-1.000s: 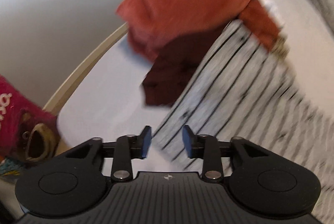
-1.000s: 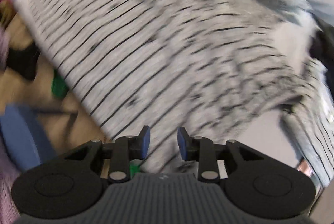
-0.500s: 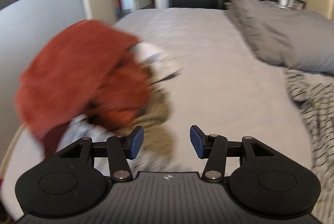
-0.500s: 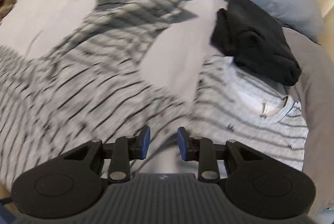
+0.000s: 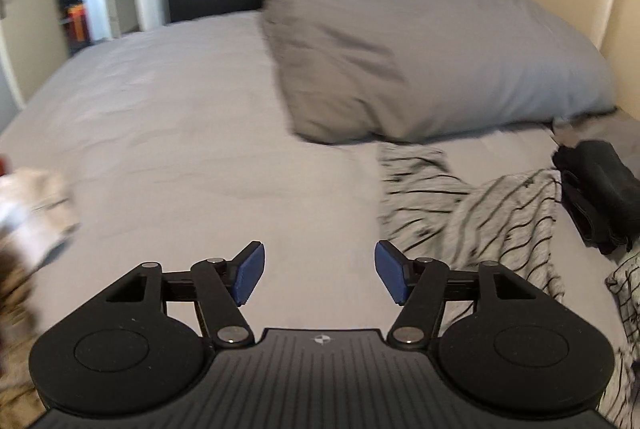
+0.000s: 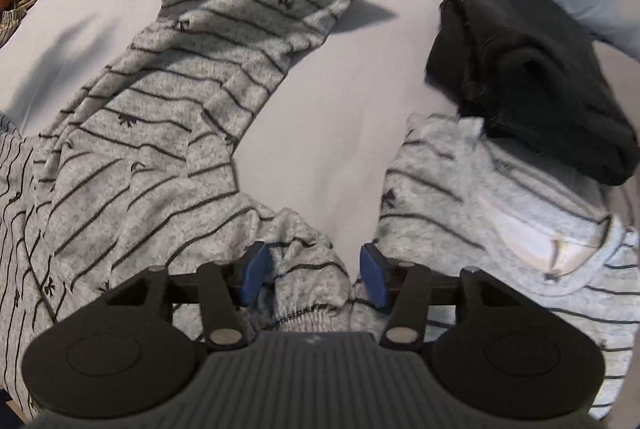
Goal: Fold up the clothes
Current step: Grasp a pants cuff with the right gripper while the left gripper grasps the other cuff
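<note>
Left gripper (image 5: 319, 276): fingers opening, nothing between, only bare bed sheet (image 5: 200, 157) ahead. Crumpled pale laundry (image 5: 32, 205) far left of fingers, striped pajama pants (image 5: 472, 209) off to the right.

Right gripper (image 6: 313, 275): fingers opening, straddling gathered elastic waistband (image 6: 308, 289), pads not pressing. Probably just let go to lay the legs out flat. Soft fuzzy grey knit, thin black stripes. Matching top (image 6: 500, 213) right of fingers; folded black garment (image 6: 532, 69) beyond it.

Grey black-striped trousers (image 6: 168, 117) — rumpled, sprawled on the bed, beside a matching striped top (image 6: 500, 229).
</note>
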Available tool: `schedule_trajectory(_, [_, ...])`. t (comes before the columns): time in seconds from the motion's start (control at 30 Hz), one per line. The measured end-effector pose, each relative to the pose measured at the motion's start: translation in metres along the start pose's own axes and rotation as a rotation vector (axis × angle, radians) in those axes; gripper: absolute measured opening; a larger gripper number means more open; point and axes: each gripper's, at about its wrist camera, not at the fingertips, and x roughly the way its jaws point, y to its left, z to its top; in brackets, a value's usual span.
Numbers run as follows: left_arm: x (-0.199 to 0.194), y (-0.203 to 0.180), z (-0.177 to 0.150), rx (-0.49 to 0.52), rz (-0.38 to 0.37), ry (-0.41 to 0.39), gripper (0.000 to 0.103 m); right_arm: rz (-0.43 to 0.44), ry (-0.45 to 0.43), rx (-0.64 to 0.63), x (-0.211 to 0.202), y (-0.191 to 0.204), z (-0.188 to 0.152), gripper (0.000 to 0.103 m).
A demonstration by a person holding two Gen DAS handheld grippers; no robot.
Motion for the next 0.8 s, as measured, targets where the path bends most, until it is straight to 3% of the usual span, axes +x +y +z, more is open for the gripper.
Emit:
schedule_trajectory(0.07, [0.033, -0.014, 0.009, -0.005, -0.03, 0.018, 0.06, 0.027, 0.029, 0.006, 0.009, -0.003, -0.004, 0.032])
schedule_trajectory(0.17, [0.075, -0.031, 0.017, -0.017, -0.059, 0.044, 0.061, 0.037, 0.04, -0.007, 0.016, -0.009, -0.013, 0.023])
schedule_trajectory(0.33, [0.142, -0.06, 0.024, 0.024, -0.03, 0.101, 0.061, 0.047, 0.086, -0.01, 0.026, -0.012, -0.02, 0.019])
schedule_trajectory(0.5, [0.175, -0.069, 0.019, 0.015, -0.015, 0.134, 0.061, 0.004, 0.152, -0.107, 0.035, 0.003, -0.015, 0.019])
schedule_trajectory(0.57, [0.181, -0.07, 0.014, 0.009, -0.035, 0.146, 0.05, -0.001, 0.164, -0.116, 0.038, 0.005, -0.014, 0.019])
schedule_trajectory(0.63, [0.182, -0.072, 0.01, 0.008, -0.059, 0.14, 0.023, 0.002, 0.176, -0.122, 0.041, 0.005, -0.013, 0.019])
schedule_trajectory(0.7, [0.178, -0.075, 0.008, 0.022, -0.066, 0.121, 0.011, 0.007, 0.19, -0.128, 0.043, 0.004, -0.011, 0.019])
schedule_trajectory(0.8, [0.163, -0.075, 0.007, 0.043, -0.068, 0.081, 0.008, -0.002, 0.207, -0.147, 0.046, 0.007, -0.01, 0.019])
